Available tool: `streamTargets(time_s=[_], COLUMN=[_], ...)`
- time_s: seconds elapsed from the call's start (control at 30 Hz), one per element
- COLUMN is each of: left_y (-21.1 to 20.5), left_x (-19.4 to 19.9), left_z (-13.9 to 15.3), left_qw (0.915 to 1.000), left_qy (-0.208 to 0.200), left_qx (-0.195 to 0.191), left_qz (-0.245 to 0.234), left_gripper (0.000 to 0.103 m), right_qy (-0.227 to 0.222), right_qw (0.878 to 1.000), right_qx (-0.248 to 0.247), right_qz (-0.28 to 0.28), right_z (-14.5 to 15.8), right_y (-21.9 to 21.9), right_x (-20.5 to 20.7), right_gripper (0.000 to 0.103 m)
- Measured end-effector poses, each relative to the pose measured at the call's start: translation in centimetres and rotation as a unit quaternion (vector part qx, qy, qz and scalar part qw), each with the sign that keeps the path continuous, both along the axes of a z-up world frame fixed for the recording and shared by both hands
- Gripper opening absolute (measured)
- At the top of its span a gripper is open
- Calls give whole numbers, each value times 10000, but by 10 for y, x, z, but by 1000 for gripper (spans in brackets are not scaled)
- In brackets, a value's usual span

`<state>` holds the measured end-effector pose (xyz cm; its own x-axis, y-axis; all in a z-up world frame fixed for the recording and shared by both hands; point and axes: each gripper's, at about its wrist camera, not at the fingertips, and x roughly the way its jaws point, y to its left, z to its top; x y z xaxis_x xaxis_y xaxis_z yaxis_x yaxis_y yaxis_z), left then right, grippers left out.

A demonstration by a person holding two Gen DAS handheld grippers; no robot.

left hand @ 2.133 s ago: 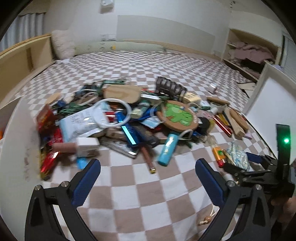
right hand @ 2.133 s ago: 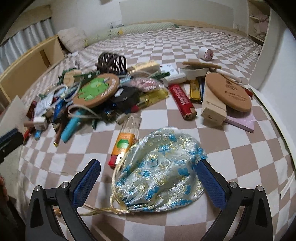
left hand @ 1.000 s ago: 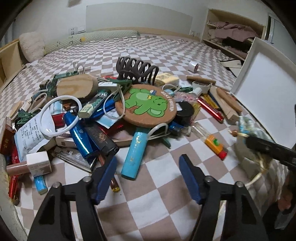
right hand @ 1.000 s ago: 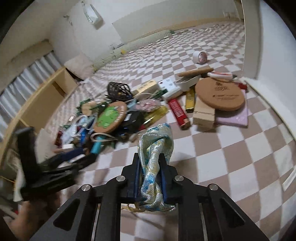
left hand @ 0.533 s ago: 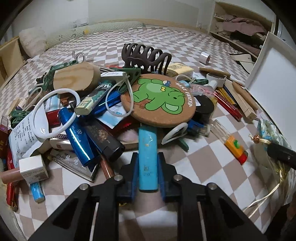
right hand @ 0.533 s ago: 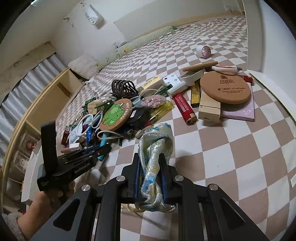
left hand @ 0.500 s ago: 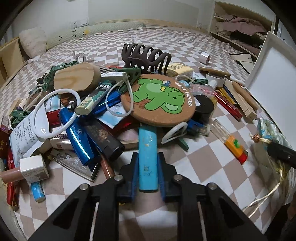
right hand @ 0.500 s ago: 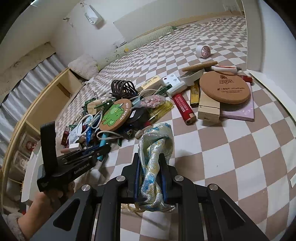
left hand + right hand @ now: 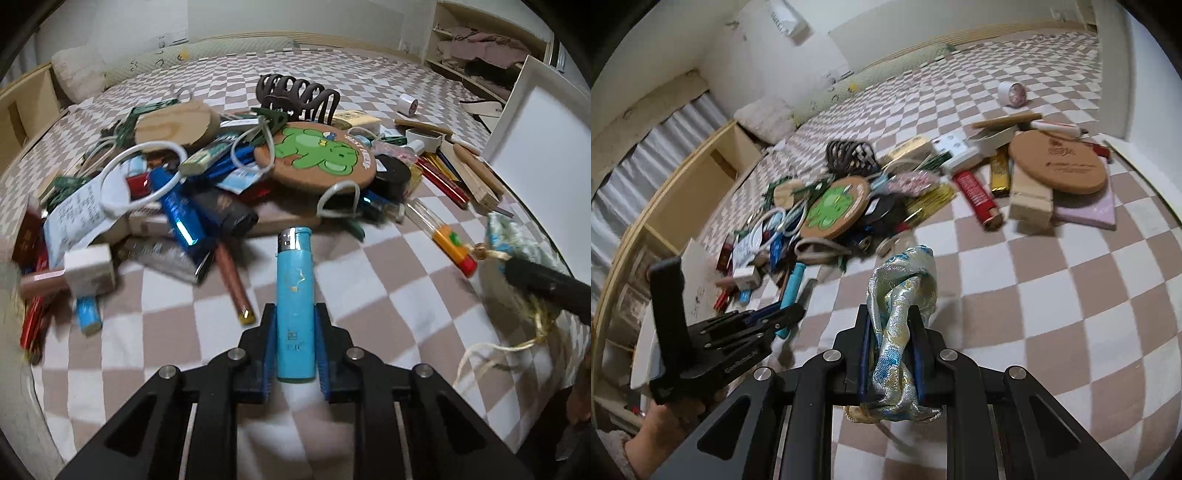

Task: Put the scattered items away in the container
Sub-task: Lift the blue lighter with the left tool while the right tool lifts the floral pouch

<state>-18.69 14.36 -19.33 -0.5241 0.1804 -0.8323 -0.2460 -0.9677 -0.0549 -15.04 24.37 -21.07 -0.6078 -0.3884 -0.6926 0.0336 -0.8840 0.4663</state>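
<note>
My left gripper [image 9: 294,314] is shut on a light blue lighter [image 9: 294,295] and holds it clear of the pile, above the checkered cover; it also shows in the right wrist view [image 9: 792,290]. My right gripper [image 9: 890,317] is shut on the bunched mouth of a silver and blue brocade drawstring pouch [image 9: 901,295]. The pouch also shows at the right edge of the left wrist view [image 9: 517,240], with its gold cord hanging. The pile of scattered items [image 9: 240,166] lies just beyond the lighter.
A cork coaster with a green frog [image 9: 321,155], a brown hair claw [image 9: 295,92], blue tubes, a white cable loop [image 9: 140,177] and a white cube [image 9: 88,269] are in the pile. A white board [image 9: 535,122] stands at right. A plain cork coaster [image 9: 1060,166] and wood block lie further right.
My left gripper has pulled the blue lighter back out from under the frog coaster and lifted it. My right gripper still holds the pouch, almost still.
</note>
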Motion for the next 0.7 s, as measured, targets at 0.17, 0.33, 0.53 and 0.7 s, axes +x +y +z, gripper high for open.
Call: streamTargets(time_s=[0.17, 0.33, 0.53, 0.7], left_y=[-14, -24, -44, -61], left_x=[18, 37, 56, 71], left_z=[4, 11, 25, 39], left_qw=[9997, 9994, 9979, 9965], left_qy=[-32, 3, 105, 217], left_qx=[169, 280, 511, 602], left_qz=[146, 219, 392, 533], left_gripper=[19, 19, 19, 19], right_qy=[-11, -91, -184, -174], right_qw=[9997, 9994, 9991, 9989], right_qx=[123, 171, 192, 194], right_qz=[191, 297, 341, 379], right_z=[2, -2, -4, -1], right_y=[-20, -38, -56, -71], right_x=[6, 14, 26, 34], right_gripper=[20, 20, 19, 20])
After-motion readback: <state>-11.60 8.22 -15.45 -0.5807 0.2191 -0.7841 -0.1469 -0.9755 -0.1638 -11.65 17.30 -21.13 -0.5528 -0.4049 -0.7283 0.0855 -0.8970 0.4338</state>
